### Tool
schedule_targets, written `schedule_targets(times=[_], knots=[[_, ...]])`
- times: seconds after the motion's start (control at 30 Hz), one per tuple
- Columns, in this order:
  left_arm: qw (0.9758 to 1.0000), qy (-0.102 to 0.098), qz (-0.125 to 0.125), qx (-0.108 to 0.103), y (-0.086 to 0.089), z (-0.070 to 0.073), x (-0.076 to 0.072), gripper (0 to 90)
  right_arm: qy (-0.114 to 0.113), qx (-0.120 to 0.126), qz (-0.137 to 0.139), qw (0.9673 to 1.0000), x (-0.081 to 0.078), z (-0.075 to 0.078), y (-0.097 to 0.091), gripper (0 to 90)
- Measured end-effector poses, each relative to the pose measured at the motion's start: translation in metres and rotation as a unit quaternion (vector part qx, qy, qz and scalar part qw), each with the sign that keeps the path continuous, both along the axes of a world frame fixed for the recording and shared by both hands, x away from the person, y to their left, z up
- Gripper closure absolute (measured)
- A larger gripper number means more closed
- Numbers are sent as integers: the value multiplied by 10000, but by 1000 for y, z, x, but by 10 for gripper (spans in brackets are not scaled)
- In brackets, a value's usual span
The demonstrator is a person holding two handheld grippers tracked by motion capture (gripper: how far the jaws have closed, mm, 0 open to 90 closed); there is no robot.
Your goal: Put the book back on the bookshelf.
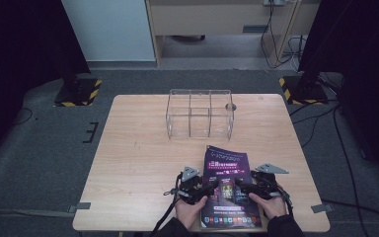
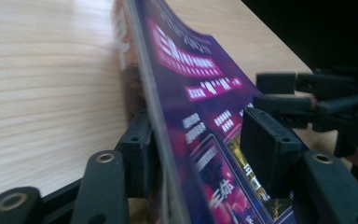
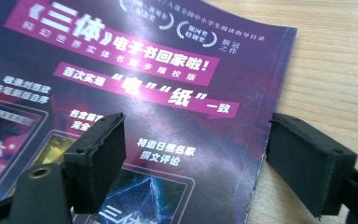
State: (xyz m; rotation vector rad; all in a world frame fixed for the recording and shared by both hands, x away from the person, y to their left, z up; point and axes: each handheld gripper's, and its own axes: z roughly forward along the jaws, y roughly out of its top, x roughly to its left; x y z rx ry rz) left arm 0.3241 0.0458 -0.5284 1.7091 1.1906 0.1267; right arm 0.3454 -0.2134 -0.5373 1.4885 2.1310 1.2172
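Note:
A purple magazine with white print lies on the wooden table near its front edge. My left gripper is at the magazine's left edge. In the left gripper view the raised edge of the magazine runs between the jaws of the left gripper; one pad sits against its underside and the other stands off the cover. My right gripper is at the right edge. In the right gripper view its jaws stand wide open, one over the cover and one over bare wood.
A clear acrylic box with dividers stands at the back middle of the table. Black stands with yellow-striped bases flank the table on the grey floor. The right gripper shows across the magazine in the left gripper view.

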Motion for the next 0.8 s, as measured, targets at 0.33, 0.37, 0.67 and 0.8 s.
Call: schedule_targets(times=[0.33,0.37,0.67,0.8], knots=[[9991,-13,-141,389,-2,-1,8,486,-13,-8,30,10000,0,0,-1,206],[9991,0,-125,398,-2,-1,8,512,-1,-2,29,10000,0,0,-1,207],[9982,32,-13,598,0,0,10,706,-21,8,33,10000,1,0,-1,209],[9967,23,-81,809,-5,2,11,700,-21,5,32,10000,1,0,-1,209]])
